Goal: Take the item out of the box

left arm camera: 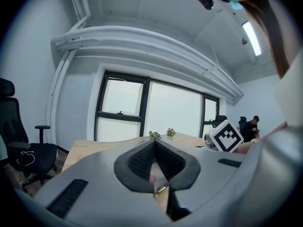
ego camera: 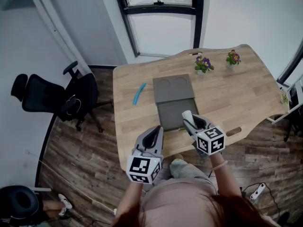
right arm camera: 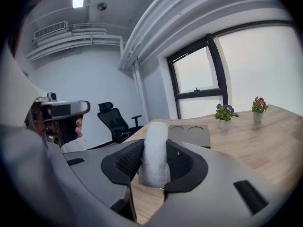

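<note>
A grey box lies open on the wooden table: its lid, with two round hollows, is flipped back, and the base lies nearer me. Over the base's right side, my right gripper is shut on a white fuzzy cylinder. In the right gripper view the white cylinder stands upright between the dark pads, with the lid behind it. At the table's near edge, left of the box, my left gripper has its jaws together and holds nothing.
A blue curved strip lies left of the lid. Two small flower pots stand at the far side. A slot is cut near the right front edge. A black office chair stands left of the table.
</note>
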Demonstrator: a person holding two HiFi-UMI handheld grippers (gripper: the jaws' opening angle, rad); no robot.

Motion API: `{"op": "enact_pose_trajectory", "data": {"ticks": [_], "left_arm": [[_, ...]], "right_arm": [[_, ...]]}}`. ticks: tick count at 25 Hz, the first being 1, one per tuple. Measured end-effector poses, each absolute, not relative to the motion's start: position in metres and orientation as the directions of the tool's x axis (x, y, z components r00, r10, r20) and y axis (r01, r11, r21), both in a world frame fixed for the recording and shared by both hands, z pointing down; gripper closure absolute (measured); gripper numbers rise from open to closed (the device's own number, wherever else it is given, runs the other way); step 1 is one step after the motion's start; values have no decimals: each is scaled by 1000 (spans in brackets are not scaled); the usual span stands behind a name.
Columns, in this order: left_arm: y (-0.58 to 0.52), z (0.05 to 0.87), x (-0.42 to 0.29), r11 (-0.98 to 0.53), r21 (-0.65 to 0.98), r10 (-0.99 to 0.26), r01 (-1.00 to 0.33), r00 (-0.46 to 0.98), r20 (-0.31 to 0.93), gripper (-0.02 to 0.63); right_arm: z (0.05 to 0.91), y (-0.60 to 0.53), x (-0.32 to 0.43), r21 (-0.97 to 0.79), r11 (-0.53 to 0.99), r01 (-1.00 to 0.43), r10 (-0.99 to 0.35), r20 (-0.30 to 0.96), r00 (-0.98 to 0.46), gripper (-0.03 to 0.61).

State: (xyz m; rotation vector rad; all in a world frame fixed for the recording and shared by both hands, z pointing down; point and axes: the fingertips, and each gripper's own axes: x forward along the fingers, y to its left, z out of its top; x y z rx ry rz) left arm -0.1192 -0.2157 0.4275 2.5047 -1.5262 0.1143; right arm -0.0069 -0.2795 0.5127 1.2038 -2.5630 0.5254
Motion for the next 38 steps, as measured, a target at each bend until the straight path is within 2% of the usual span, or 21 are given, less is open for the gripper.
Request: {"op": "enact_pose_trajectory", "data": {"ticks": [10,28,38], "left_arm": [[-186,411,-124,-450,111,-873,-886,462,153,614],[-140,385,-130,-417,87,-900,-905,424,98,614],[-105,374,-130,-415,66,-906,-908,419,65,614]], "right_arm": [[484,-244,-4,-222,576,-787,-725,306,-617,442],[405,-179,1,-162,585,-795,-795,83,-601,443],[397,-144,-3,-185,612,-769,-775,49,-630,443]]}}
